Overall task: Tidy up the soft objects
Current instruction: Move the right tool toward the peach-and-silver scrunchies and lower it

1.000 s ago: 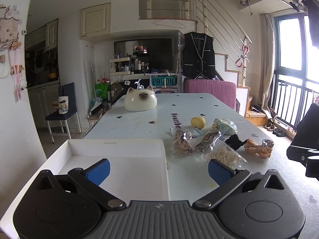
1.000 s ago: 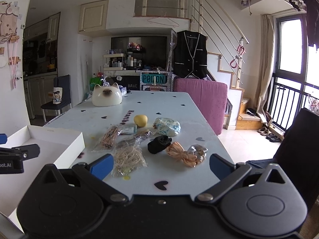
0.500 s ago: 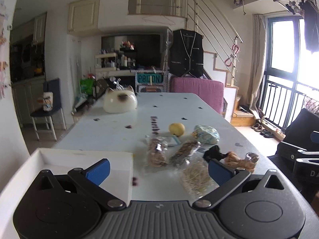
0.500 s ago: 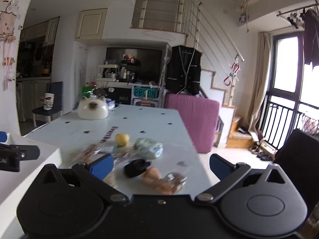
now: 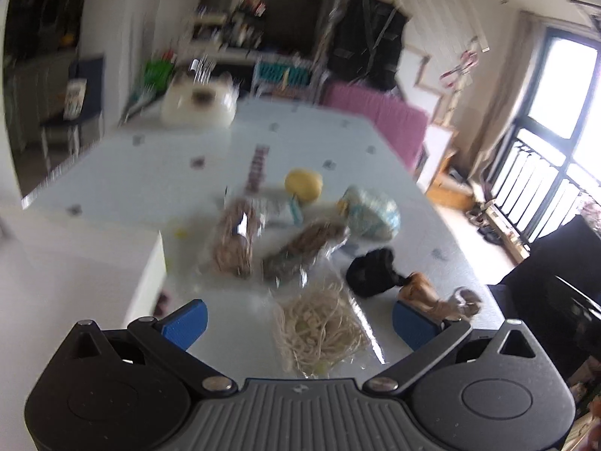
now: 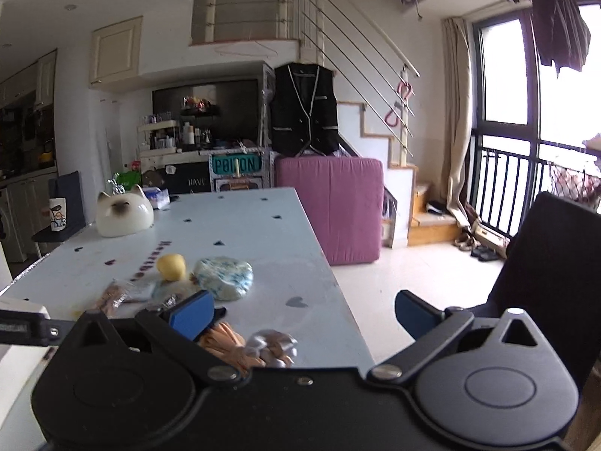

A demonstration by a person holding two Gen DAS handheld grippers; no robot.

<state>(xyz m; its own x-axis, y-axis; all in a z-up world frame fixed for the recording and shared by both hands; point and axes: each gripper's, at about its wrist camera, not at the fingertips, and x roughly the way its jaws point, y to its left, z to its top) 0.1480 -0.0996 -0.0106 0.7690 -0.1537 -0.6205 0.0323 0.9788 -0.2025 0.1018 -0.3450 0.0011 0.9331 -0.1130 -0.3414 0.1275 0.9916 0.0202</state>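
While left view blurs, left hand-held gripper (image 5: 298,317) hangs wide open, empty, over bag of pale string (image 5: 319,329) near table's (image 5: 150,184) front edge. Right hand-held gripper (image 6: 304,310) also wide open, empty, above orange cord bundle (image 6: 225,342) by right edge. White box (image 5: 75,285) at front-left corner. Yellow ball (image 6: 171,267), blue-white pouch (image 6: 224,277) mid-table.

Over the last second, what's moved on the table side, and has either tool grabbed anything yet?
The left tool swung right from the white tray and tipped down over the bagged pale cord. The right tool came closer above the orange cord bundle. Both remain open and empty; the table items haven't moved.
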